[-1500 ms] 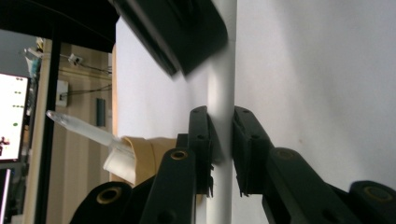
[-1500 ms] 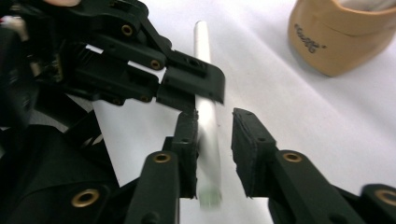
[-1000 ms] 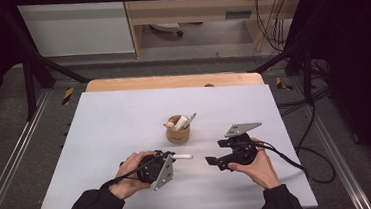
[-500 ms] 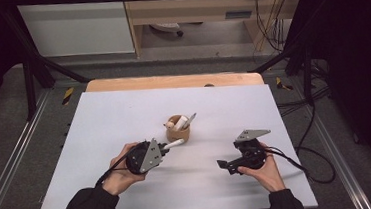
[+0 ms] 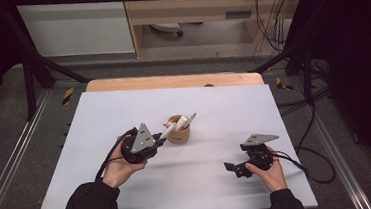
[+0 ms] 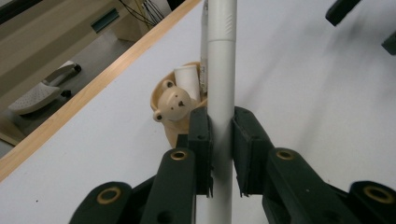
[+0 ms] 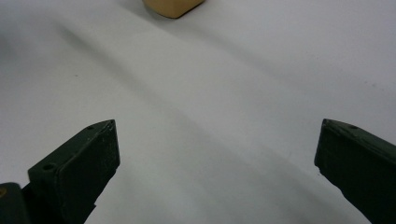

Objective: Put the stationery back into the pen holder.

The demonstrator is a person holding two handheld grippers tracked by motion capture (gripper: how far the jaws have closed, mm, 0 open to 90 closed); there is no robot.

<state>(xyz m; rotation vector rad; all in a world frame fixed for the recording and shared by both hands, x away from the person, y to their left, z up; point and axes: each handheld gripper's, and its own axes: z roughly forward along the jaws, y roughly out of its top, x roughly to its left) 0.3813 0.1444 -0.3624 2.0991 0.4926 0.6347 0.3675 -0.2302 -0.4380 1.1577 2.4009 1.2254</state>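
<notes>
Tan bear cup (image 5: 178, 130) holding white pens, left claw (image 5: 162, 136) gripping white pen (image 6: 220, 93)

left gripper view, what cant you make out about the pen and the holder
- White pen: both ends cut off by the frame's top and bottom edges in the left gripper view.
- Tan bear holder: its right side hidden behind the pen and the left gripper; how many pens it holds stays unclear.
- High view: holder's contents too small to count.
</notes>
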